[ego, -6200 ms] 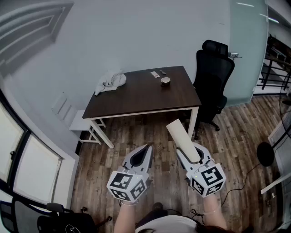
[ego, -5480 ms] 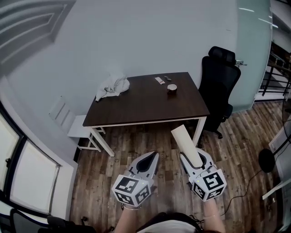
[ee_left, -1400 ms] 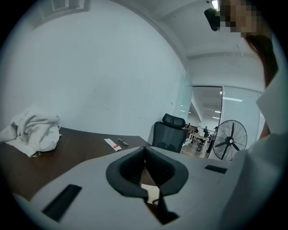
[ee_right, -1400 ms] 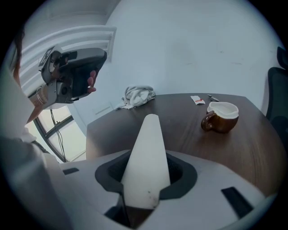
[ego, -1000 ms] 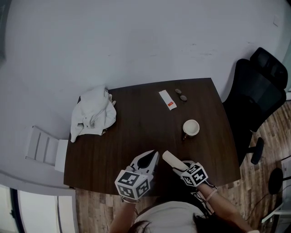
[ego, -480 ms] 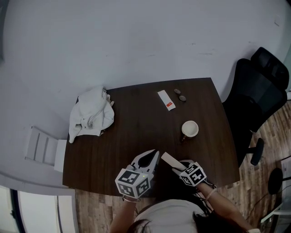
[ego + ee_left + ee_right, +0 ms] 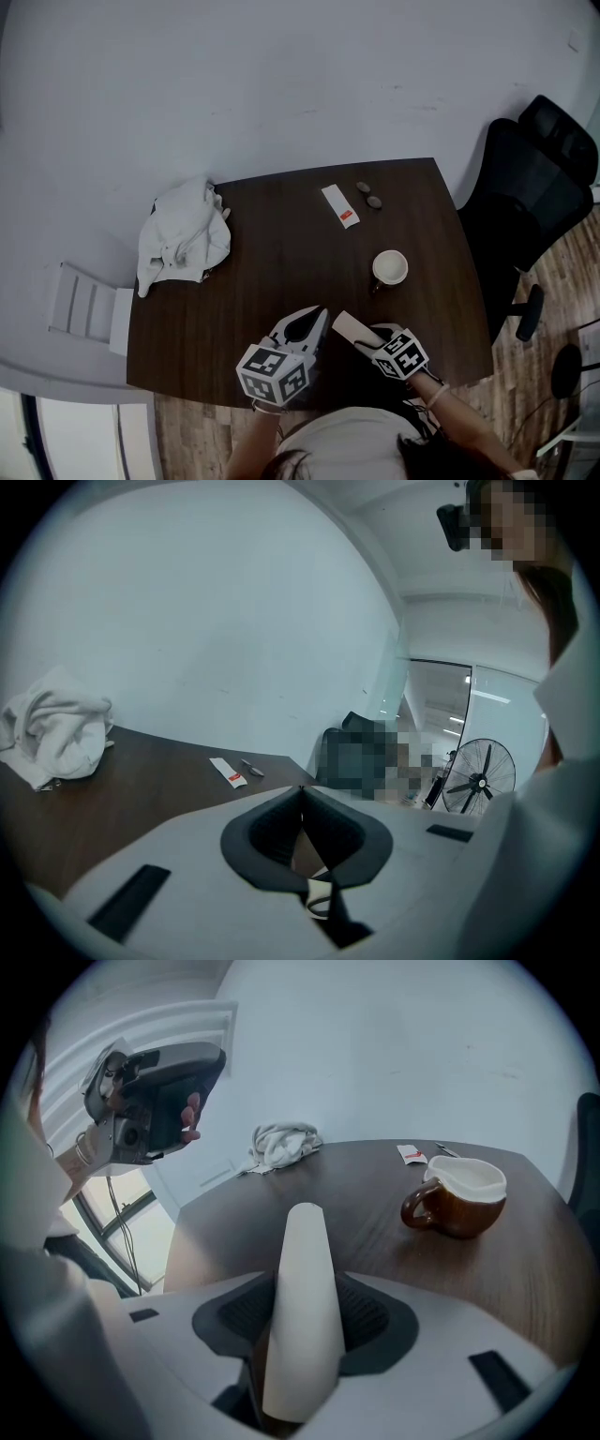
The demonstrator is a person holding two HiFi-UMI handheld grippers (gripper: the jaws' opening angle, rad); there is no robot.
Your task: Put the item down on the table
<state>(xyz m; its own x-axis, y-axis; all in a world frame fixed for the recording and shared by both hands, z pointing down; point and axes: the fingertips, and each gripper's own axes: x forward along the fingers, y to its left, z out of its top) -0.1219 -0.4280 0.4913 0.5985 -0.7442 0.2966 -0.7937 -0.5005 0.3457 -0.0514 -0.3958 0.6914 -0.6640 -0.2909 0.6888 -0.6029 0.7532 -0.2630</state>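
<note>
A cream cardboard tube [image 7: 305, 1297] lies between the jaws of my right gripper [image 7: 305, 1283]. Its far end points over the dark wooden table [image 7: 281, 272]. The jaws have just been opening and stand apart on both sides of the tube [image 7: 349, 328], loose around it. In the head view the right gripper [image 7: 362, 337] is over the table's near edge, below the mug. My left gripper [image 7: 315, 317] hovers just left of the tube. In its own view the left gripper [image 7: 302, 789] has its jaws meeting at the tip, shut and empty.
A brown mug [image 7: 390, 268] with a white inside stands just beyond the tube, also seen as the mug [image 7: 459, 1199]. A crumpled white cloth [image 7: 183, 234] lies at the far left. A white packet [image 7: 339, 205] and small dark items [image 7: 368, 194] lie at the back. A black office chair [image 7: 534, 206] stands to the right.
Since the earliest frames both grippers have come from over the floor to the table's near edge, carrying the tube. Over the last second the tube and both grippers have barely shifted.
</note>
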